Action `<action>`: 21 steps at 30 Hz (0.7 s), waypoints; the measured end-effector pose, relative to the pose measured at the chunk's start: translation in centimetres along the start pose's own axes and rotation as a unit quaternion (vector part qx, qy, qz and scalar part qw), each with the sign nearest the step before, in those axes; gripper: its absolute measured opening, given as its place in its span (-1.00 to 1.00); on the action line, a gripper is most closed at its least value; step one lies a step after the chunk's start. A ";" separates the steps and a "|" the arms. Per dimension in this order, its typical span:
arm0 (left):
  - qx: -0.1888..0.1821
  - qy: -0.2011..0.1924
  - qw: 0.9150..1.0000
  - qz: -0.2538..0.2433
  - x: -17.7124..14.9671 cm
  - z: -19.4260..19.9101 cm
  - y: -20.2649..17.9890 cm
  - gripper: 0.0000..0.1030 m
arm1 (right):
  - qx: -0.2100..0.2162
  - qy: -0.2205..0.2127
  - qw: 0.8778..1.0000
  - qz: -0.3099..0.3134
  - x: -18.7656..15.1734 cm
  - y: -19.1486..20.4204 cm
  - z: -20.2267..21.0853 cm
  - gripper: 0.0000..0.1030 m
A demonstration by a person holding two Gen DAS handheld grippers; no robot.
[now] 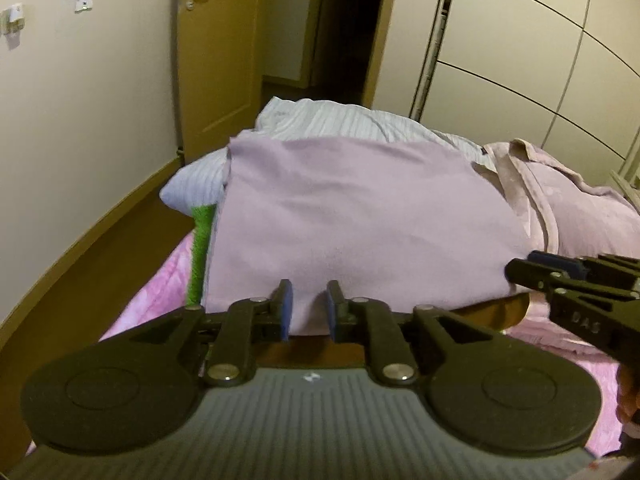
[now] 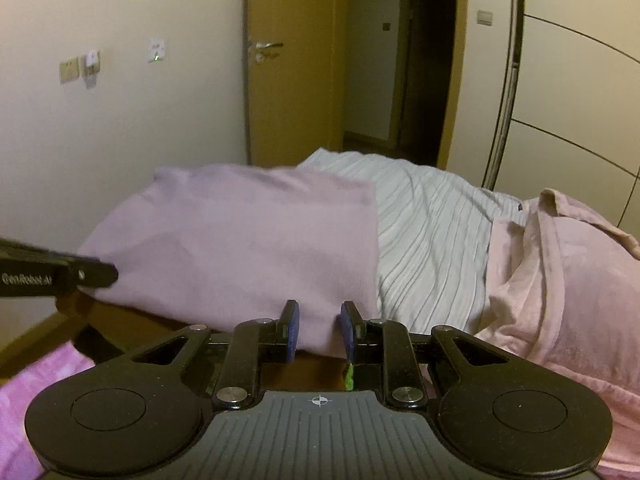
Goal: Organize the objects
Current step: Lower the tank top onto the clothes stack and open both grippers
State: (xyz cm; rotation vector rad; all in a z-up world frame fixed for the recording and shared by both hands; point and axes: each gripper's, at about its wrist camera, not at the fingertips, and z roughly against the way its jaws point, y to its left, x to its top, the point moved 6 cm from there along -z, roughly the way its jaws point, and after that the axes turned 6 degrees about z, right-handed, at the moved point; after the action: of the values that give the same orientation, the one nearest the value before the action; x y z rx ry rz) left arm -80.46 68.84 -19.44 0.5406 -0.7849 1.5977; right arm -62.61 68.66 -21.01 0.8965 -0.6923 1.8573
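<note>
Nearest the lens, the left hand-held gripper (image 1: 308, 308) has its blue pads a little apart around the near edge of a folded lilac cloth (image 1: 360, 216); whether they pinch it cannot be told. The cloth lies on the bed (image 1: 152, 300), over a striped sheet (image 2: 432, 232), with a pink garment (image 2: 568, 280) to its right. The right hand-held gripper (image 2: 319, 330) straddles the same edge, slightly parted. The step looks like setting down or releasing the fold; next calls for drawing both clear without dragging it.

One folded lilac cloth (image 1: 360, 216), one striped pale-blue sheet (image 2: 432, 240), one pink garment (image 2: 560, 280), one green item (image 1: 200, 248), two tools.
</note>
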 end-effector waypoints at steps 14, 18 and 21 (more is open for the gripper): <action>0.016 0.015 1.000 0.013 -0.8 9.8 -0.9 0.04 | 0.048 0.000 0.992 -0.115 1.5 0.7 9.8 0.41; 0.013 0.023 0.999 0.021 -2.0 12.9 -1.1 0.29 | 0.048 0.000 0.992 -0.115 1.6 1.6 12.8 0.44; 0.015 0.029 0.999 0.018 -3.2 15.0 -1.2 0.42 | 0.054 0.006 0.991 -0.119 1.1 2.2 15.6 0.45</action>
State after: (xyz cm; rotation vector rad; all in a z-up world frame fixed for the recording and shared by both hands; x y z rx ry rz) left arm -79.98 55.62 -11.57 0.5017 -0.7317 1.6546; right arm -60.42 56.38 -11.36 0.9930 -0.4585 1.6971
